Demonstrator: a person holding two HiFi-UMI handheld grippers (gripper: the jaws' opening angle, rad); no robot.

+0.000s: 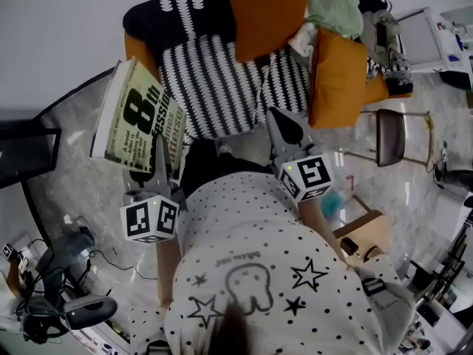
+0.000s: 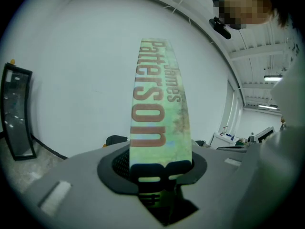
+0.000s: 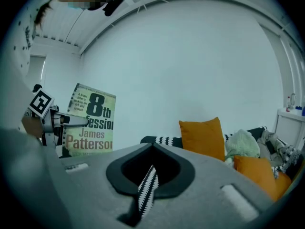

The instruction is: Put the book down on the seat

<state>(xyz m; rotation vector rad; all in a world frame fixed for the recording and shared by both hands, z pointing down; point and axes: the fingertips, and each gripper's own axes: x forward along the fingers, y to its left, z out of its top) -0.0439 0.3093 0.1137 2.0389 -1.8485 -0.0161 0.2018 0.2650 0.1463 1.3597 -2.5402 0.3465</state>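
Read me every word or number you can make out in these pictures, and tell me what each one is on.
"8th": front cover of the book, held in the left tongs.
"ession": same cover, the word's start hidden.
"James Patterson": cover, and again on the spine.
Small print on the cover: too small to read.
Print on the shirt: blurred.
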